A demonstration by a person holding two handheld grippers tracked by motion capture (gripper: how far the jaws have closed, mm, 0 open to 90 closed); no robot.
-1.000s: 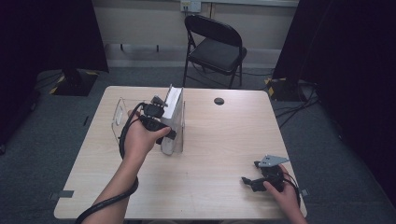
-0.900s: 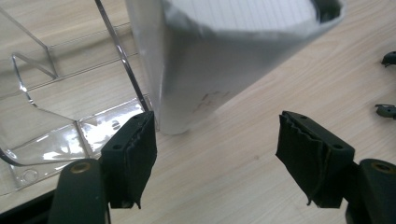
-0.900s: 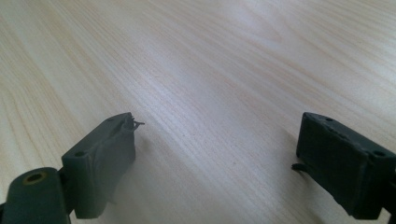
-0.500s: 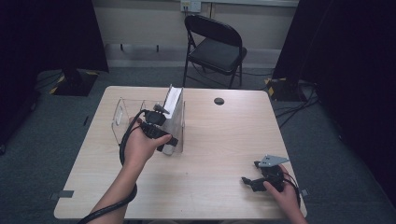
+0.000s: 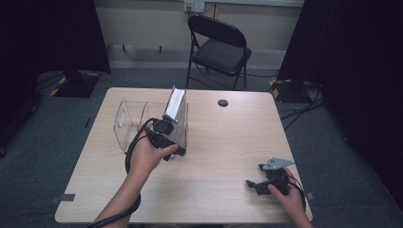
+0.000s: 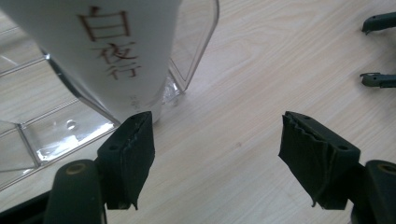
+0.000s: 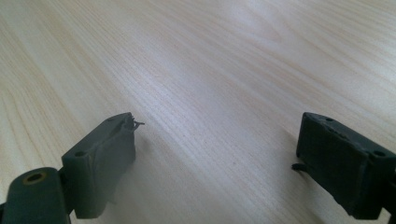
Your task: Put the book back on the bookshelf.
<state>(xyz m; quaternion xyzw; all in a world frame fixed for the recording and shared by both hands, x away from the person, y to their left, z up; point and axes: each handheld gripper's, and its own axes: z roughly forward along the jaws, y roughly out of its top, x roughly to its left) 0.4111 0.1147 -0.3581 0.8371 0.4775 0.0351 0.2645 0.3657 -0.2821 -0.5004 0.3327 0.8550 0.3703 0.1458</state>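
Moved: left claw (image 6: 217,154) lowered, jaws just widened, gaping empty
Beside its left jaw: white lettered book (image 6: 107,51) inside clear plastic rack (image 6: 194,56)
Right claw (image 7: 217,163): gaping over pale wooden table (image 7: 210,60)

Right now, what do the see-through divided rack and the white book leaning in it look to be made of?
The see-through divided rack looks like clear, glossy acrylic or similar plastic: the table's wood grain shows through it and its edges glint. The white book seems to be paper with a smooth matt cover bearing printed brown characters.
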